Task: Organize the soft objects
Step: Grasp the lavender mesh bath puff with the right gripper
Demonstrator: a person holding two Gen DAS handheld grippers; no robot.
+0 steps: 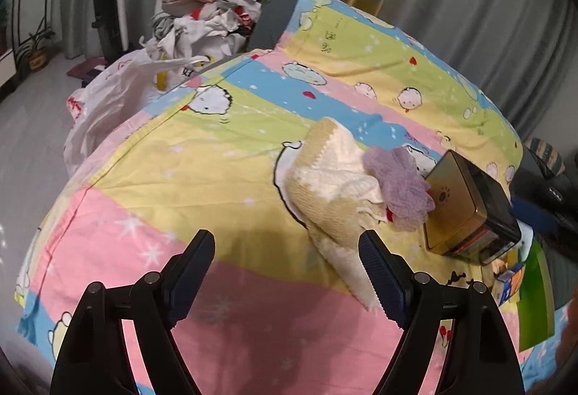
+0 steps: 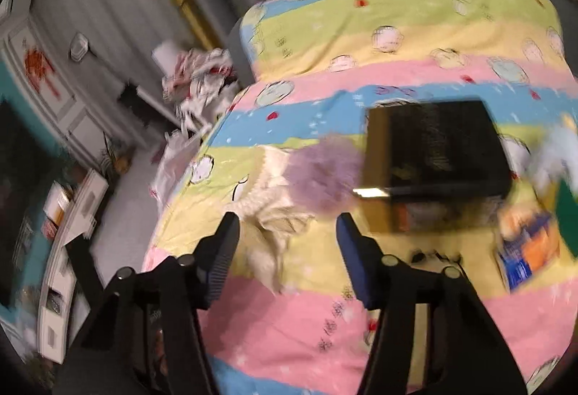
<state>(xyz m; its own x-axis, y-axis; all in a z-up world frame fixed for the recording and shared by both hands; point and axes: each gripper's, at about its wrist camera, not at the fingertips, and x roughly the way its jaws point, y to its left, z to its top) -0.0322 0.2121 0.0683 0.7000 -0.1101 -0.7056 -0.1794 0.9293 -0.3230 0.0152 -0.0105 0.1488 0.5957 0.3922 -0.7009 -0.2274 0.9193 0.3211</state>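
Note:
A cream and pale yellow knitted cloth (image 1: 332, 185) lies crumpled on the striped cartoon bed cover (image 1: 216, 149). A fluffy lavender piece (image 1: 401, 185) rests on its right end, against a gold and black box (image 1: 469, 203). My left gripper (image 1: 285, 239) is open over the pink stripe, its right finger beside the cloth's lower tip. The right wrist view is blurred. In it my right gripper (image 2: 288, 219) is open just short of the knitted cloth (image 2: 269, 225), pressing on nothing. The lavender piece (image 2: 321, 174) and the box (image 2: 433, 149) lie beyond it.
A heap of clothes (image 1: 209, 15) and a white plastic bag (image 1: 108, 98) sit off the bed's far left edge. A small blue and orange carton (image 1: 509, 283) and a green sheet (image 1: 538, 286) lie right of the box. Grey curtains hang behind the bed.

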